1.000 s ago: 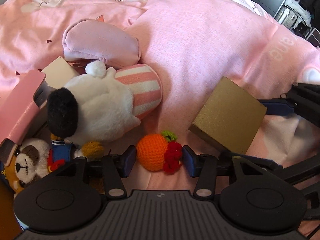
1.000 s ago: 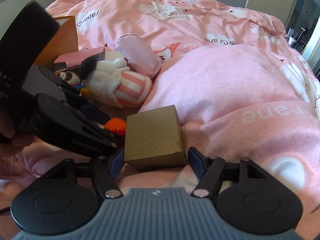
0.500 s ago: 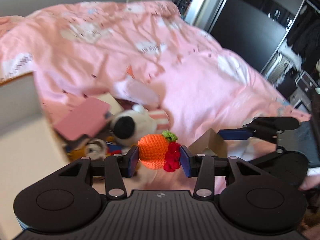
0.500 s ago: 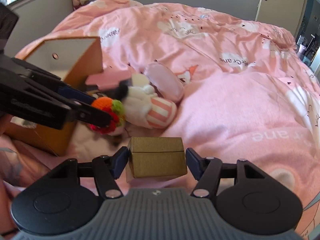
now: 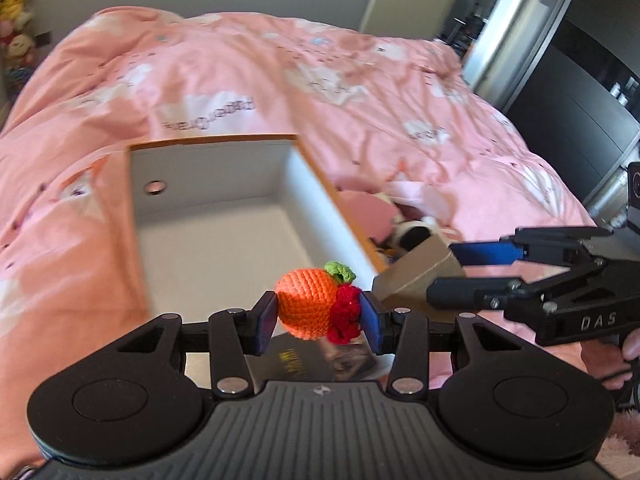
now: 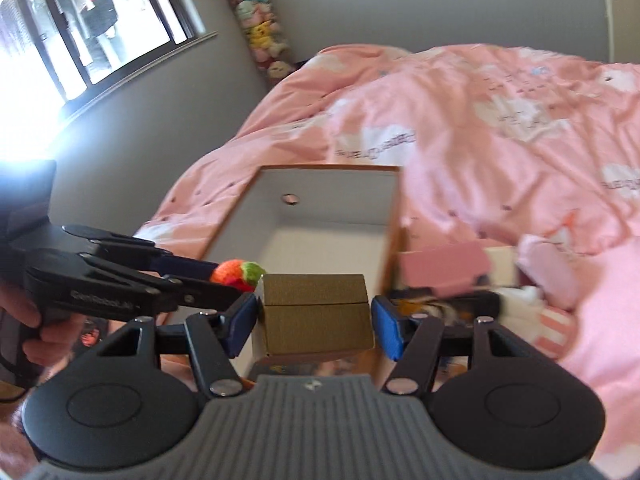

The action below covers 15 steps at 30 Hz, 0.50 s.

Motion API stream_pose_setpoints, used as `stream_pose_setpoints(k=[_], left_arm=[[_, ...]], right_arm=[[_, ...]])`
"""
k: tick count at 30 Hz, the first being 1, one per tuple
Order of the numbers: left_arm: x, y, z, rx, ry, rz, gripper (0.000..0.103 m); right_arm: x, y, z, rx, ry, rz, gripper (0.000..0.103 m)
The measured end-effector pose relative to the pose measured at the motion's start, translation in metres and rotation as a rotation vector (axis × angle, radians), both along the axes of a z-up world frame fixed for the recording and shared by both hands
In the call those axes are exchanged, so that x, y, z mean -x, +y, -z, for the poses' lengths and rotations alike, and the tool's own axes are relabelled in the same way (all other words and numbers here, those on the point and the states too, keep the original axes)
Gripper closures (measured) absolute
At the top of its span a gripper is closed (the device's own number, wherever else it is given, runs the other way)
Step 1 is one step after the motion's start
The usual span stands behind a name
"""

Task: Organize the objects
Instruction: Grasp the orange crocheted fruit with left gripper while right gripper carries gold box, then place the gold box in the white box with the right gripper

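Observation:
My left gripper is shut on an orange crochet fruit with a green leaf and red trim, held above the near end of an open cardboard box with white inner walls. My right gripper is shut on a gold box, also held above the near end of the cardboard box. The gold box shows in the left wrist view beside the fruit. The fruit shows in the right wrist view at the left gripper's tips.
The box lies on a pink duvet. A dark printed flat item lies in the box's near end. Right of the box lie a pink flat box, a white plush dog and a pink pouch. A window is at left.
Both grippers have lifted their objects off the duvet and swung left, from the plush pile to above the open cardboard box.

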<state>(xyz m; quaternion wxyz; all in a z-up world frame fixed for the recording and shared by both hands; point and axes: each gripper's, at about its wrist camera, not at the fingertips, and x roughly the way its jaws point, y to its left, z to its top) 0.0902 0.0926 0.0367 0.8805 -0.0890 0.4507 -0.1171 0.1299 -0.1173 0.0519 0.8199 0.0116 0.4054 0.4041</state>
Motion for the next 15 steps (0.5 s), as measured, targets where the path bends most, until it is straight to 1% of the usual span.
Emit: stream_pose_setpoints(k=[3, 4, 6, 10, 12, 15], left_arm=[[0.003, 0.022, 0.001, -0.010, -0.007, -0.051, 0.053], [0.006, 0.032, 0.002, -0.001, -0.009, -0.063, 0.053], [0.006, 0.042, 0.004, 0.014, -0.012, -0.080, 0.053], [0.005, 0.053, 0.010, 0.006, -0.034, -0.088, 0.053], [0.004, 0.056, 0.014, 0.020, -0.036, -0.085, 0.053], [0.002, 0.062, 0.019, 0.029, -0.036, -0.081, 0.053]], right_arm=[[0.000, 0.037, 0.013, 0.023, 0.062, -0.016, 0.039], [-0.001, 0.047, 0.019, 0.031, 0.088, -0.017, 0.039], [-0.001, 0.063, 0.035, 0.044, 0.156, -0.008, 0.039], [-0.003, 0.085, 0.063, 0.044, 0.286, 0.019, 0.039], [-0.005, 0.093, 0.071, 0.049, 0.324, 0.037, 0.039], [-0.007, 0.103, 0.080, 0.086, 0.344, 0.050, 0.039]])
